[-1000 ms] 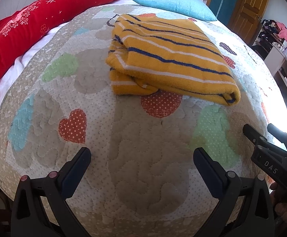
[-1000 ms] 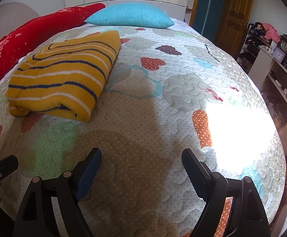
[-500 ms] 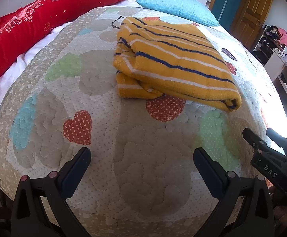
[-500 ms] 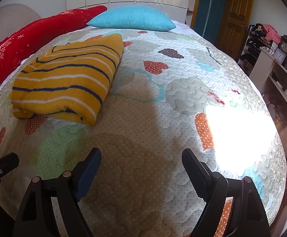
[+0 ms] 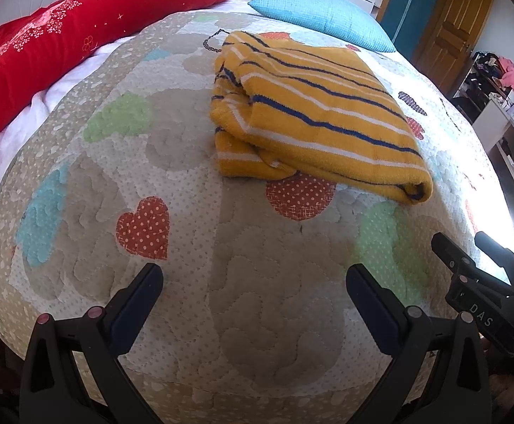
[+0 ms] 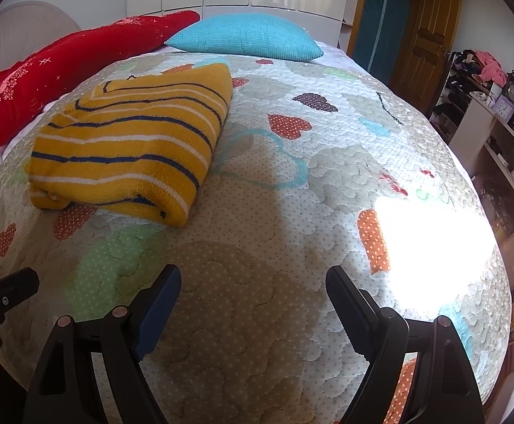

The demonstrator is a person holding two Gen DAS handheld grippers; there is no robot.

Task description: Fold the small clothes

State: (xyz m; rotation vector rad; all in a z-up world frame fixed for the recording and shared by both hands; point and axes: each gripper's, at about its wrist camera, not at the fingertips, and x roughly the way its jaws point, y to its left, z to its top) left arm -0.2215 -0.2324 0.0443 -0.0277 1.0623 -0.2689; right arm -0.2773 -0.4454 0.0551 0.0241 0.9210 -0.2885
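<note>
A folded yellow sweater point(image 5: 313, 113) with blue and white stripes lies on the quilted bedspread point(image 5: 186, 282). It also shows in the right wrist view point(image 6: 133, 141), at the left. My left gripper point(image 5: 255, 282) is open and empty, well short of the sweater, above the near part of the quilt. My right gripper point(image 6: 253, 284) is open and empty, to the right of the sweater and nearer the bed's edge. The right gripper's tool point(image 5: 483, 296) shows at the right edge of the left wrist view.
A red bolster point(image 5: 62, 42) lies along the left side of the bed. A turquoise pillow point(image 6: 246, 37) lies at the head. A wooden door point(image 6: 423, 42) and cluttered shelves point(image 6: 486, 106) stand to the right. Bright sunlight point(image 6: 433, 247) falls on the quilt's right side.
Both grippers have drawn back and risen a little from the sweater, still open. The sweater has not moved.
</note>
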